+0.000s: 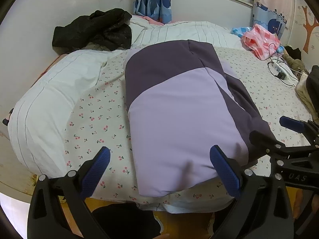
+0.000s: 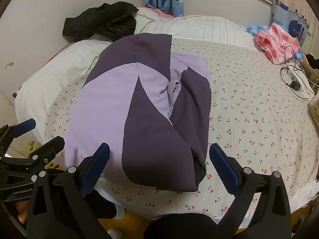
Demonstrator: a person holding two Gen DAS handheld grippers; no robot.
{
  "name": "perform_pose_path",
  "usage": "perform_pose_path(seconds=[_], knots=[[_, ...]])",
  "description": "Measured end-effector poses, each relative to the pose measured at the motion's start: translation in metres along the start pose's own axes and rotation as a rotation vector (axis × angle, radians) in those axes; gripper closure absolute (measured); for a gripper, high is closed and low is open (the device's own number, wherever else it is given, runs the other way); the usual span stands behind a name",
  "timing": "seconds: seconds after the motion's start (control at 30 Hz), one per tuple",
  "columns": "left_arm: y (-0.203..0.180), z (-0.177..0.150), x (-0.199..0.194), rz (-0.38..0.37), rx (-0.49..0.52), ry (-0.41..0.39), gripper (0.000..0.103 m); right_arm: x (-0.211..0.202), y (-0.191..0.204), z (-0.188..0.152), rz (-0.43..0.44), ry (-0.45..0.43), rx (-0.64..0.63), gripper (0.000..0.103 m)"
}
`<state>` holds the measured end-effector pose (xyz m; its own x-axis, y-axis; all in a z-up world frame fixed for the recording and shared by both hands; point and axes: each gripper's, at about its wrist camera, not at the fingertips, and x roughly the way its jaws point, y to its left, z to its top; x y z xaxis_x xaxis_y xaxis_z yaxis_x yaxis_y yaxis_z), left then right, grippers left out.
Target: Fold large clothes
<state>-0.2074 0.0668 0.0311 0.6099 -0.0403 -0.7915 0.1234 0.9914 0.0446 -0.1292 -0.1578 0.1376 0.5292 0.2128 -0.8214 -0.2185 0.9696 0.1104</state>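
A padded jacket (image 1: 179,109) in lilac and dark purple lies folded into a thick rectangle on the bed, its zipper (image 2: 173,97) showing along the inner fold. My left gripper (image 1: 160,169) hangs open over the jacket's near left corner, nothing between its blue pads (image 1: 225,171). My right gripper (image 2: 159,165) is open too, hovering above the near right end of the jacket (image 2: 147,111). Each gripper shows at the edge of the other's view: the right gripper (image 1: 275,133) and the left gripper (image 2: 37,133).
The bed sheet (image 2: 249,119) has a cherry print. A striped white duvet (image 1: 45,107) is bunched at the left and back. A black coat (image 1: 95,29) lies at the far left, pink plastic bags (image 1: 261,39) and a power strip (image 1: 281,70) at the right.
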Motion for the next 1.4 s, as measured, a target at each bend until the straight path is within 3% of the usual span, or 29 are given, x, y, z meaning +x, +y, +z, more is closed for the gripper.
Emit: perform_pose_path(seconds=[1.4], knots=[[-0.0045,-0.0001,-0.0008,0.010,0.012,-0.010,0.007,-0.0005,0.0015,0.0000,0.007,-0.002,0.012,0.007]])
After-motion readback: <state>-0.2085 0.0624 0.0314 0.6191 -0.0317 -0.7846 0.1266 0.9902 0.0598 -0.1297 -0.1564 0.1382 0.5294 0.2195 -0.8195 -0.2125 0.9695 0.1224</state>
